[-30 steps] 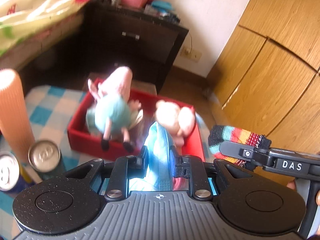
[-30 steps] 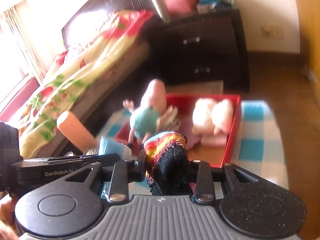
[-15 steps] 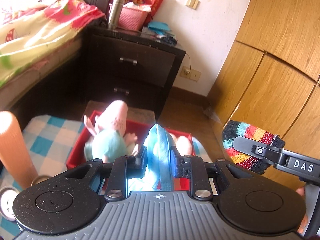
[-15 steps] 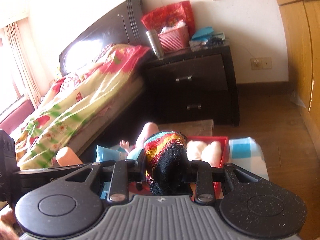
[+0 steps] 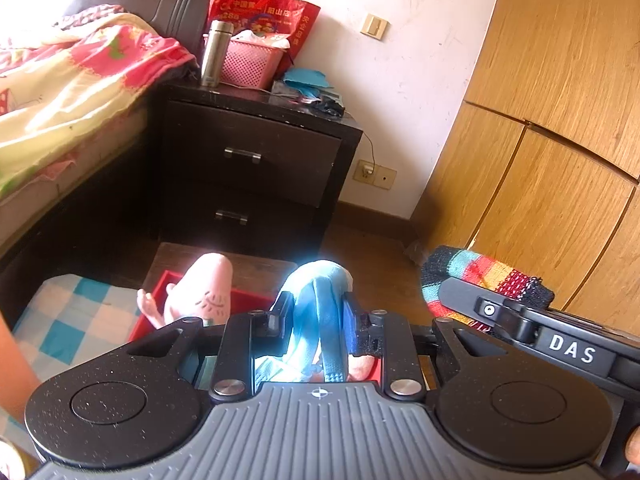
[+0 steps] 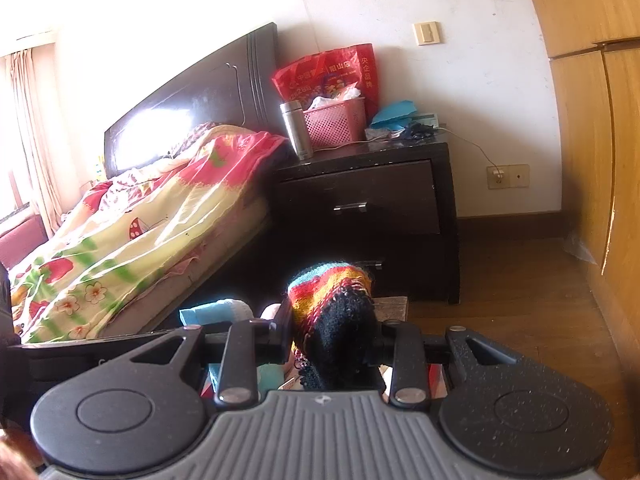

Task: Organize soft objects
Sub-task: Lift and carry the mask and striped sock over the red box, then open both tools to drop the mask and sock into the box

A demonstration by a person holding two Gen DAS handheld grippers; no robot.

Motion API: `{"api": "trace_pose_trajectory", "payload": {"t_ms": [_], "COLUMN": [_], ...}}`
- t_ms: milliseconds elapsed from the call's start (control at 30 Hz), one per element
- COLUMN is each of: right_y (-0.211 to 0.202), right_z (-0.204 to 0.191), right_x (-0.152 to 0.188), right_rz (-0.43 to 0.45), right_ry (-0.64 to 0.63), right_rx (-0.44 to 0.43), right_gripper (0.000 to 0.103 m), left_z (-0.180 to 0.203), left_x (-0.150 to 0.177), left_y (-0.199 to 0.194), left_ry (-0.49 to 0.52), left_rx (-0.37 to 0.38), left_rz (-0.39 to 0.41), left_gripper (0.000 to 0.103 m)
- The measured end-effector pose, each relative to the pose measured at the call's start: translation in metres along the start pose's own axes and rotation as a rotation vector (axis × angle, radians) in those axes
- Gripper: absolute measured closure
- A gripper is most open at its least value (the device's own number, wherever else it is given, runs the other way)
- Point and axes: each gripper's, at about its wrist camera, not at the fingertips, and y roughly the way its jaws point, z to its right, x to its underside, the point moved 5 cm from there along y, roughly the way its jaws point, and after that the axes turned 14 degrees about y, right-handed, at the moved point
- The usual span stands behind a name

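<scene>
My left gripper (image 5: 318,314) is shut on a light blue cloth (image 5: 320,280) that bulges up between its pads. Below and behind it stands a red box (image 5: 158,304) with a pink pig plush (image 5: 204,292) in it, mostly hidden by the gripper body. My right gripper (image 6: 332,332) is shut on a striped knitted sock (image 6: 326,286) with a black end. From the left wrist view, the right gripper (image 5: 452,292) and its striped sock (image 5: 480,272) hang to the right of the box. The blue cloth (image 6: 218,310) also shows in the right wrist view.
The box sits on a blue and white checked cloth (image 5: 68,320). An orange cylinder (image 5: 12,372) stands at the left edge. Beyond are a dark nightstand (image 5: 256,160), a bed (image 6: 132,240), a wooden floor (image 6: 520,308) and wooden wardrobe doors (image 5: 540,160).
Both grippers have risen and tipped upward with their cloth pieces held. The red box and plush toys have sunk low in both views, and the cans on the left have dropped out of sight.
</scene>
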Motion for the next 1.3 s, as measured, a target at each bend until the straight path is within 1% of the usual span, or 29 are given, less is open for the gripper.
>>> {"api": "trace_pose_trajectory", "payload": {"t_ms": [167,300,433,500,567,667,733,767,800,933,1067,1133,1200,1300], "right_y": [0.023,0.042,0.062,0.072,0.081,0.093,0.099,0.101,0.102,0.100,0.096,0.090,0.082,0.068], "right_z": [0.011,0.015,0.019,0.021,0.025,0.034,0.040,0.043,0.046,0.050,0.051,0.050,0.050,0.051], "right_x": [-0.002,-0.001,0.007,0.012,0.016,0.021,0.024,0.025,0.025,0.023,0.020,0.019,0.018,0.020], "right_rz": [-0.014,-0.024,-0.066,-0.089,-0.110,-0.138,-0.160,-0.167,-0.170,-0.170,-0.166,-0.161,-0.157,-0.155], "right_ry": [0.009,0.015,0.016,0.015,0.027,0.059,0.090,0.101,0.110,0.131,0.145,0.158,0.166,0.165], "right_rx": [0.034,0.040,0.051,0.059,0.065,0.082,0.095,0.097,0.099,0.094,0.095,0.089,0.089,0.098], "right_gripper": [0.094,0.094,0.094,0.093,0.093,0.086,0.077,0.075,0.071,0.068,0.067,0.067,0.067,0.064], "left_z": [-0.002,-0.004,-0.008,-0.008,-0.010,-0.015,-0.019,-0.021,-0.023,-0.024,-0.019,-0.015,-0.009,0.002], "left_x": [0.001,0.003,0.007,0.010,0.015,0.021,0.023,0.023,0.023,0.022,0.023,0.025,0.030,0.041], "left_y": [0.019,0.031,0.045,0.052,0.058,0.064,0.065,0.065,0.065,0.062,0.056,0.051,0.044,0.037], "left_ry": [-0.002,0.004,-0.004,0.006,0.011,0.000,-0.011,-0.016,-0.025,-0.029,-0.020,-0.012,0.000,0.021], "left_rx": [0.003,-0.009,-0.006,-0.003,-0.015,-0.014,-0.027,-0.028,-0.027,-0.030,-0.028,-0.020,-0.008,0.017], "left_rz": [-0.017,-0.028,-0.046,-0.062,-0.081,-0.109,-0.119,-0.121,-0.119,-0.113,-0.127,-0.134,-0.146,-0.177], "left_gripper": [0.078,0.078,0.077,0.073,0.074,0.069,0.058,0.055,0.050,0.043,0.041,0.038,0.036,0.035]}}
